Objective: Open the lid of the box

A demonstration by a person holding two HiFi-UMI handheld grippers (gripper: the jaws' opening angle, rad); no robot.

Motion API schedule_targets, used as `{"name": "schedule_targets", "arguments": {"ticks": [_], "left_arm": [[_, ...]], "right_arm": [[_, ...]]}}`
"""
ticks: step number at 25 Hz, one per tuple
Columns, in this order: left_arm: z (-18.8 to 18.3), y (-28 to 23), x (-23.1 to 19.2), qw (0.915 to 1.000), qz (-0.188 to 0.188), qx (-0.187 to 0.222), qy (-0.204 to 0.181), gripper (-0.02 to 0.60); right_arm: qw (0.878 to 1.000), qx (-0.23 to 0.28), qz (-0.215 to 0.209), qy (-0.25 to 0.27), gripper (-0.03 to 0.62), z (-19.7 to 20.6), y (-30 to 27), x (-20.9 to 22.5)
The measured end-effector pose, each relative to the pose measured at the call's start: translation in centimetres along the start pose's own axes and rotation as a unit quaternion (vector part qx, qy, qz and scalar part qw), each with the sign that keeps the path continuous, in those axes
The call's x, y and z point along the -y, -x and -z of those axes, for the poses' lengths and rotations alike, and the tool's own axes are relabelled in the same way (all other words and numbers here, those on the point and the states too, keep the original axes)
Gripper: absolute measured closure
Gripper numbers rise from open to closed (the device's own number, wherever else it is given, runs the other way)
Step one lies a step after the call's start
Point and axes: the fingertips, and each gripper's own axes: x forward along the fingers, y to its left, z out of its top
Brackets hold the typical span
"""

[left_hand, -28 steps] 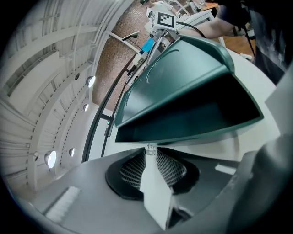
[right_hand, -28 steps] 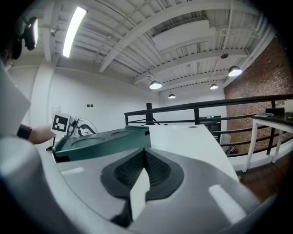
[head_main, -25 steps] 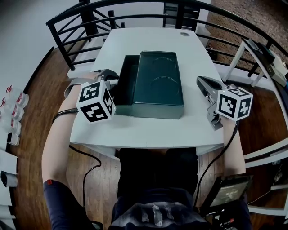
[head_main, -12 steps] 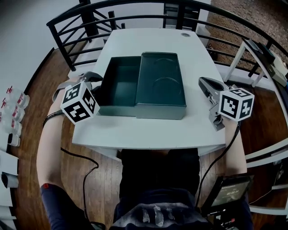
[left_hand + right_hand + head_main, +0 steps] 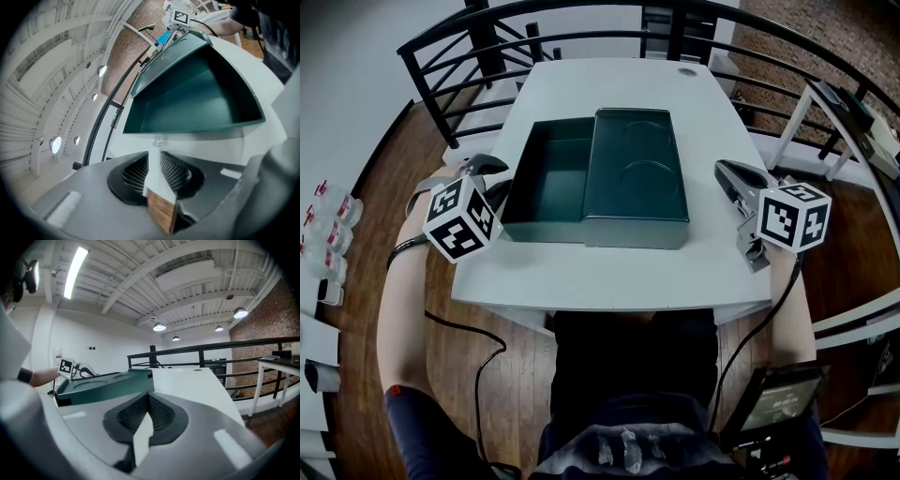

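Wht table (image 5: 609,80), blk railing (image 5: 482,37), wood floor (image 5: 384,169).

No legible text, number or brand is found in any view. Only square coded markers are seen, on the left cube (image 5: 461,218) behind the jaws of the left gripper (image 5: 490,169) and on the right cube (image 5: 794,217) behind the jaws of the right gripper (image 5: 733,173).

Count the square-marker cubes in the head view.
2. The left cube on the left gripper, beside the open box; right cube on the right gripper, right of the lid. None seems hidden.
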Motion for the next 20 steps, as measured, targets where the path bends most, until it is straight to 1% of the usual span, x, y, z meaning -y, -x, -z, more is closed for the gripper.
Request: {"name": "schedule_targets", "arguments": {"ticks": [3, 4, 6, 8, 11, 13, 15, 17, 20], "left_arm": [[0.7, 0.6, 0.0, 0.9999, -0.007, -0.002, 0.008, 0.497], [0.7, 0.8, 0.1, 0.9999, -0.011, 0.000, 0.009, 0.510], [0.7, 1.6, 0.2, 0.9997, -0.022, 0.005, 0.012, 0.566], [0.8, 2.9, 0.7, 0.9991, -0.026, 0.017, 0.028, 0.566], [0.5, 6.1, 2.4, 0.9968, -0.027, 0.048, 0.059, 0.566], [-0.4, 8.0, 4.0, 0.9958, -0.023, 0.062, 0.063, 0.566], [-0.9, 8.7, 5.3, 0.9963, -0.019, 0.062, 0.056, 0.565], [-0.9, 8.3, 6.2, 0.9971, -0.017, 0.054, 0.052, 0.565], [-0.6, 7.2, 6.8, 0.9971, -0.013, 0.045, 0.060, 0.565]], "right_arm": [[1.000, 0.001, 0.000, 0.001, 0.589, 0.0, -0.1, 0.1], [1.000, 0.001, 0.000, 0.001, 0.591, 0.0, -0.1, 0.1], [1.000, 0.004, 0.000, 0.001, 0.591, 0.0, -0.1, 0.1], [1.000, 0.007, 0.000, 0.001, 0.591, 0.0, -0.2, 0.1], [1.000, 0.007, -0.001, 0.003, 0.589, 0.1, -0.2, 0.0], [1.000, 0.005, -0.005, 0.005, 0.590, 0.1, -0.2, -0.1], [1.000, 0.005, -0.009, 0.007, 0.589, 0.0, -0.2, -0.1], [1.000, 0.008, -0.010, 0.008, 0.589, -0.1, -0.2, -0.1], [1.000, 0.013, -0.007, 0.008, 0.589, 0.0, -0.2, 0.1]]}}
